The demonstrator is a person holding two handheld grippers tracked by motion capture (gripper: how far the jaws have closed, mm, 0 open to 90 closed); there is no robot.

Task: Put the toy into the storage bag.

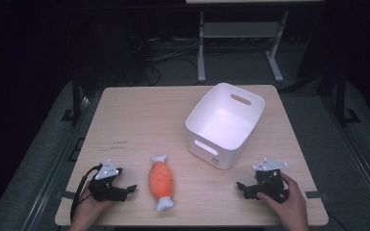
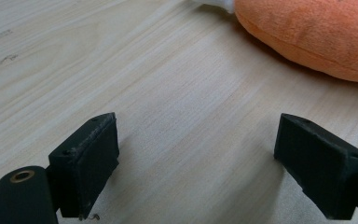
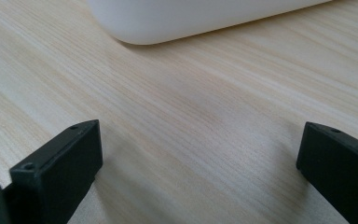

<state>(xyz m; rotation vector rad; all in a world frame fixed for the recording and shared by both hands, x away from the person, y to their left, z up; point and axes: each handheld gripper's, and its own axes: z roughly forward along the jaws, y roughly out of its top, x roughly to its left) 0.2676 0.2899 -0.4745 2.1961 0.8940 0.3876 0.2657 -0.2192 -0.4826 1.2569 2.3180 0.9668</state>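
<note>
Near edge of the surface (image 1: 125, 120): left tongs (image 1: 127, 191) rest low on the wood, jaws spread wide, nothing between them; the left gripper view shows bare wood grain in the gap and the orange plush just ahead to one side. Right tongs (image 1: 241, 187) sit at the near right, also spread wide and holding nothing, with bare wood between the jaws in the right gripper view and the bin's white wall beyond. Between the two hands, slightly nearer the left one, lies the plush toy (image 1: 161, 181), orange body with white bone-shaped ends, flat on the surface, lengthwise front to back, untouched by either tongs. Farther back and right stands the white bin (image 1: 207, 149), upright, open top, looks empty, handle slots on its short sides, apart from the toy. Judged step: start of the pick, both hands parked, no approach made yet. Next move likely calls for the left tongs to swing toward the toy's middle, straddle the soft body, close on it, then lift and carry it over the bin's rim.
</note>
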